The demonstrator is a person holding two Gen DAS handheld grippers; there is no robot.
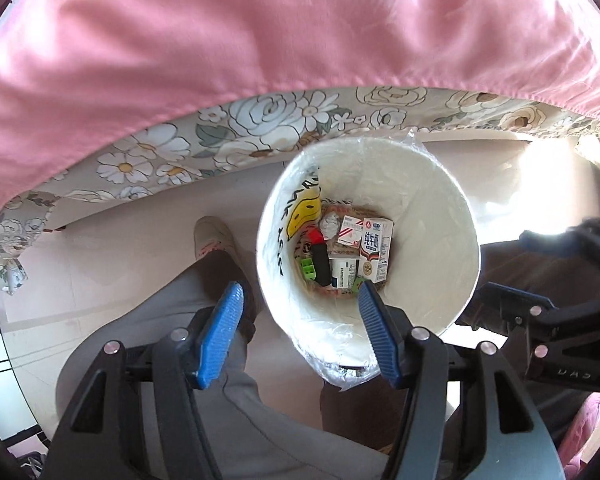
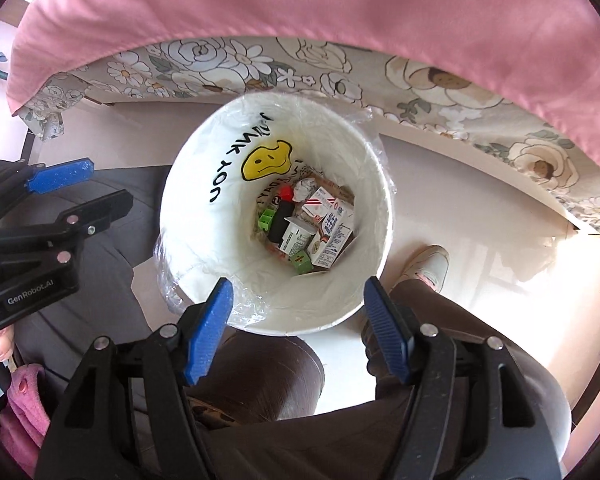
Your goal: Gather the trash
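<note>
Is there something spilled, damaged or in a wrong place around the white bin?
Nothing stands out. The white bin stands upright on the floor, and the milk cartons and other trash lie inside it. Its clear liner is crumpled over the rim, which is normal. Both tongs are empty above it.

1. The left gripper (image 1: 300, 336) points straight down, its blue pads (image 1: 220, 336) well apart with nothing between them.
2. The right gripper (image 2: 298, 330) also points steeply down, jaws spread and empty.
3. The two grippers hang side by side; each shows at the edge of the other's view.
4. The person's legs (image 2: 260, 400) and shoes (image 2: 428, 268) lie below them.
</note>
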